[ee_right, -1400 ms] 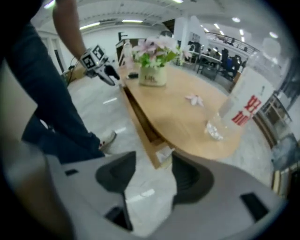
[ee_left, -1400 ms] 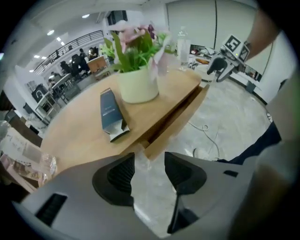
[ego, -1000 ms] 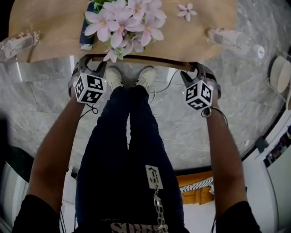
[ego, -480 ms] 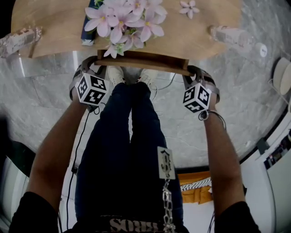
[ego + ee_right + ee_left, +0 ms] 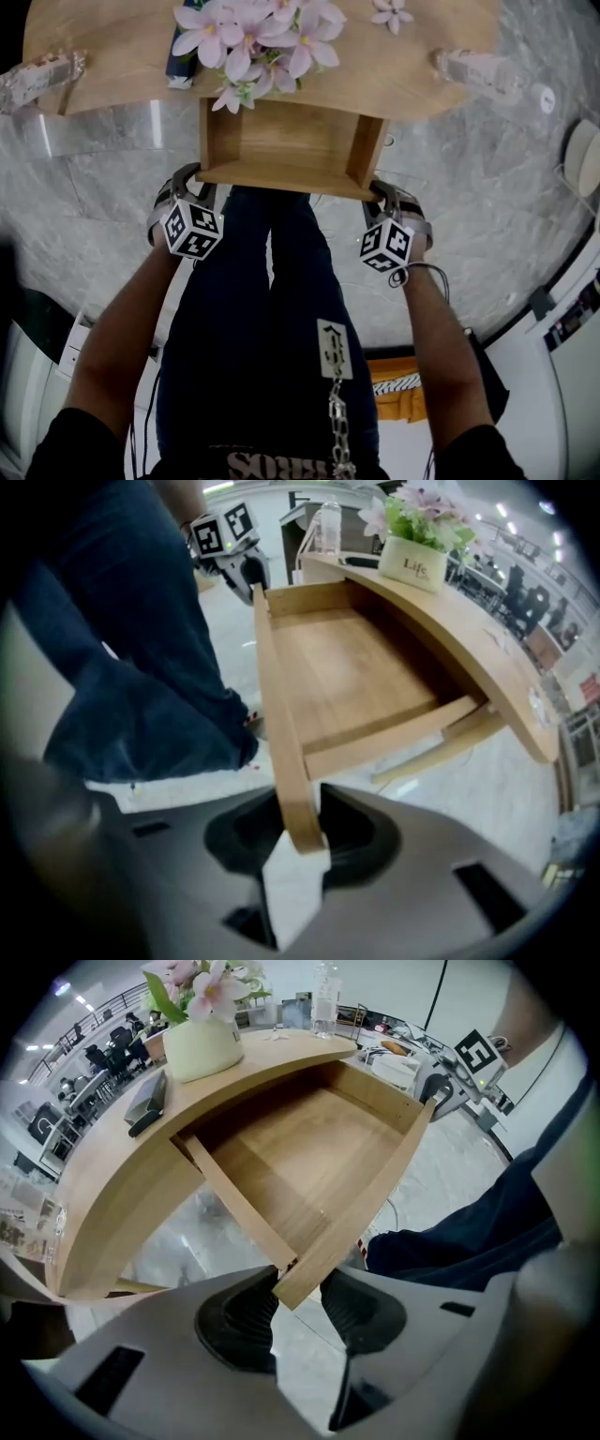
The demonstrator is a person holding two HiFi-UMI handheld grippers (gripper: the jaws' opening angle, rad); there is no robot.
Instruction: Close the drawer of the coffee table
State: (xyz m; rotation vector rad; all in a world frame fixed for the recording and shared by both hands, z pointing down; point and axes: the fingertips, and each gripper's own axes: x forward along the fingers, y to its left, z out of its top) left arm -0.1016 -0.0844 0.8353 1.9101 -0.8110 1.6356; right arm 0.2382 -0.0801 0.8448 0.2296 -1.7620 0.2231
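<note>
The wooden drawer (image 5: 281, 141) stands pulled well out from under the curved coffee table (image 5: 112, 47), and its inside is bare. My left gripper (image 5: 190, 181) points down at the left end of the drawer front (image 5: 281, 178). Its jaws are closing on that corner, which sits between the pads in the left gripper view (image 5: 300, 1288). My right gripper (image 5: 382, 190) is shut on the right end of the same panel, with the board held between its pads (image 5: 300, 827). The drawer box (image 5: 309, 1166) (image 5: 347, 677) shows empty in both gripper views.
A pot of pink flowers (image 5: 253, 37) and a dark flat object (image 5: 178, 61) sit on the tabletop above the drawer. Plastic bottles lie at the table's left (image 5: 37, 80) and right (image 5: 478, 73). The person's legs (image 5: 262, 309) stand right behind the drawer front on marble floor.
The drawer has slid out from under the table toward the person. Both grippers came back with its front panel, and their jaws narrowed onto it.
</note>
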